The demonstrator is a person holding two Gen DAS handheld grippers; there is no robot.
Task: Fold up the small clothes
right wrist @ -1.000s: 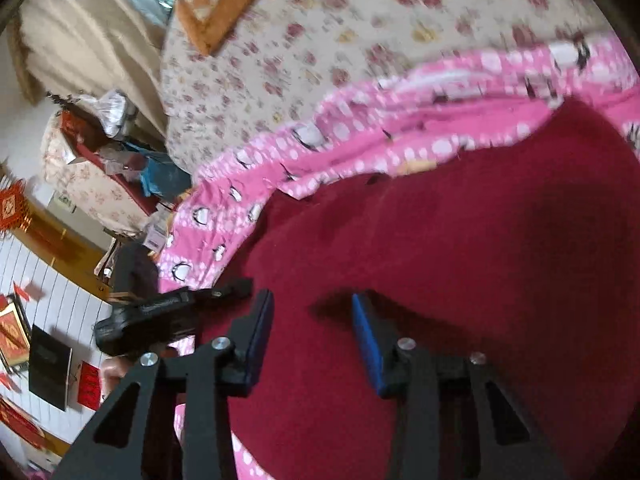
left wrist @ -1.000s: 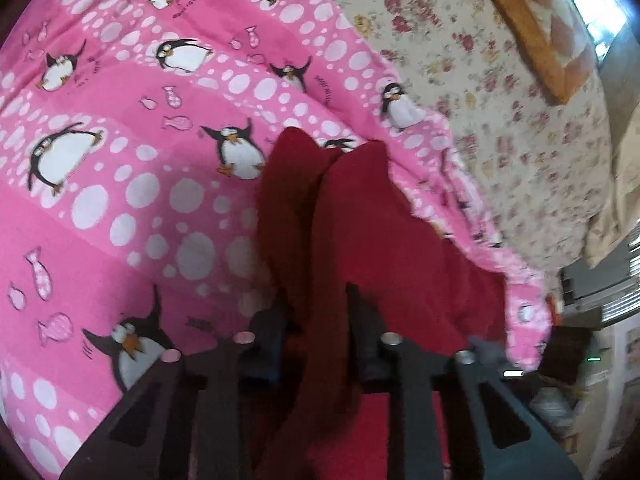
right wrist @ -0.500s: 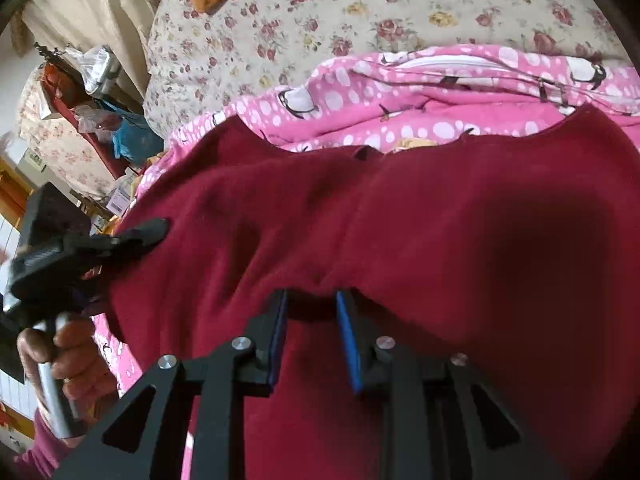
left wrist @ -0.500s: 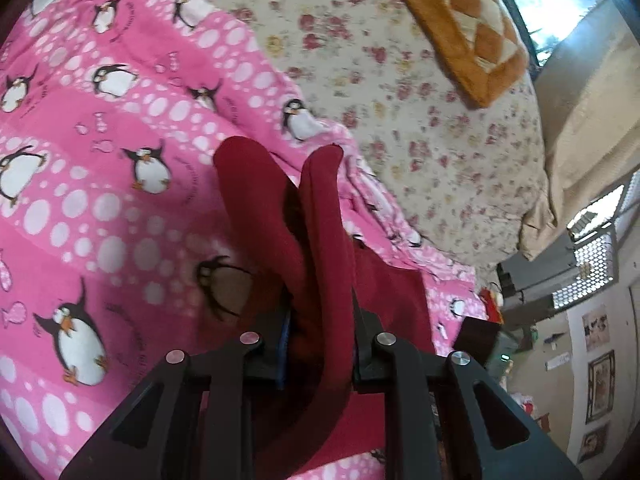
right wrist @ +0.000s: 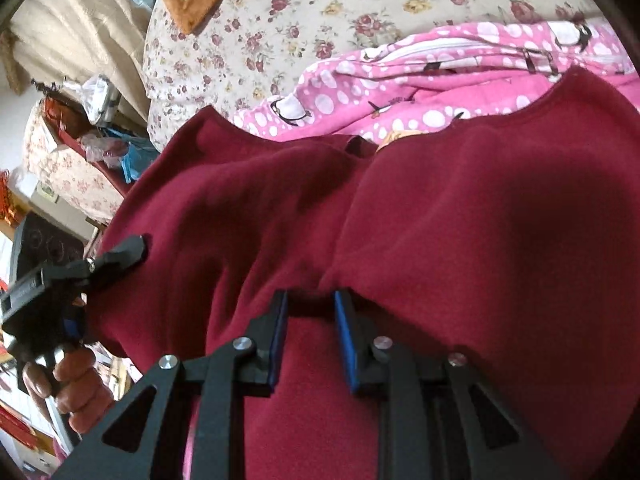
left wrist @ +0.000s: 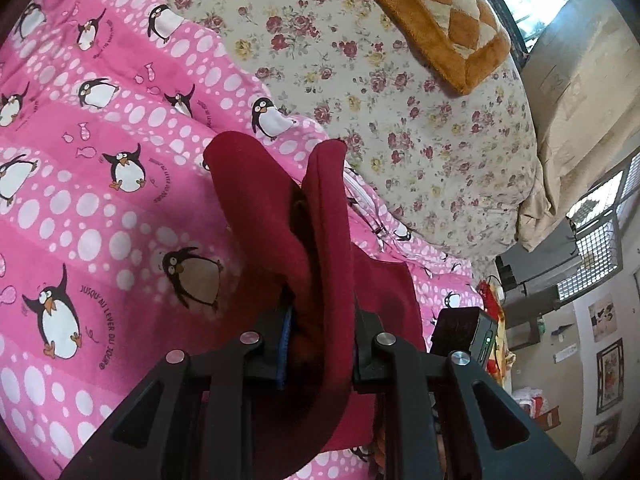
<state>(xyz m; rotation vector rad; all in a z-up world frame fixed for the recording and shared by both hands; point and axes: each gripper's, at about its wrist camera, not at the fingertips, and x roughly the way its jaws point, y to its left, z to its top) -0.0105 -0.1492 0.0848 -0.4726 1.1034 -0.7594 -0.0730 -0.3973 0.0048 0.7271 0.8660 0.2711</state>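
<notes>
A dark red fleece garment [right wrist: 460,208] lies on the pink penguin blanket [left wrist: 100,208] and fills most of the right wrist view. My left gripper [left wrist: 320,316] is shut on one edge of the garment [left wrist: 320,208], which stands up in two folds ahead of its jaws, lifted off the blanket. In the right wrist view the left gripper [right wrist: 120,254] bites the cloth's left edge, with a hand [right wrist: 68,380] on its grip. My right gripper [right wrist: 311,312] has narrow jaws pinching a fold of the cloth's near edge; creases run into the pinch.
Beyond the blanket is a cream floral bedcover [left wrist: 420,120] with an orange checked cushion [left wrist: 440,12] at the far side. The bed's edge drops off to cluttered furniture [right wrist: 80,140]. A black device with a green light [left wrist: 460,332] is just right of the left jaws.
The left gripper rose with the red cloth, lifting its edge off the blanket. The right jaws narrowed from wide apart onto a fold of the garment.
</notes>
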